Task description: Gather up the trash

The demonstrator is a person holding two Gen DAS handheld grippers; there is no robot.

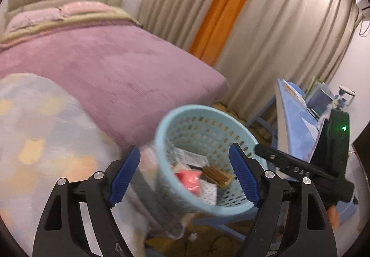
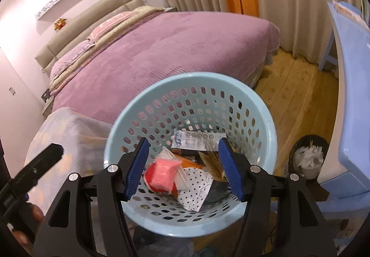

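A light blue perforated basket (image 2: 161, 92) stands below both grippers; it also shows in the left wrist view (image 1: 185, 110). Inside lie a pink packet (image 2: 163, 174), a white wrapper with black dots (image 2: 196, 187), a printed white sachet (image 2: 196, 140) and brown sticks (image 2: 214, 162). The pink packet (image 1: 188, 178) and brown sticks (image 1: 217, 174) show in the left wrist view too. My right gripper (image 2: 182, 167) is open and empty over the basket. My left gripper (image 1: 185, 174) is open and empty above the basket's near rim. The right gripper's body (image 1: 300, 169) shows at the right.
A bed with a purple cover (image 2: 161, 48) lies behind the basket. A pastel blanket (image 1: 34, 129) covers something at the left. A blue table (image 2: 353, 95) stands at the right, a dark bin with white paper (image 2: 307, 157) beside it on the wooden floor (image 2: 296, 85).
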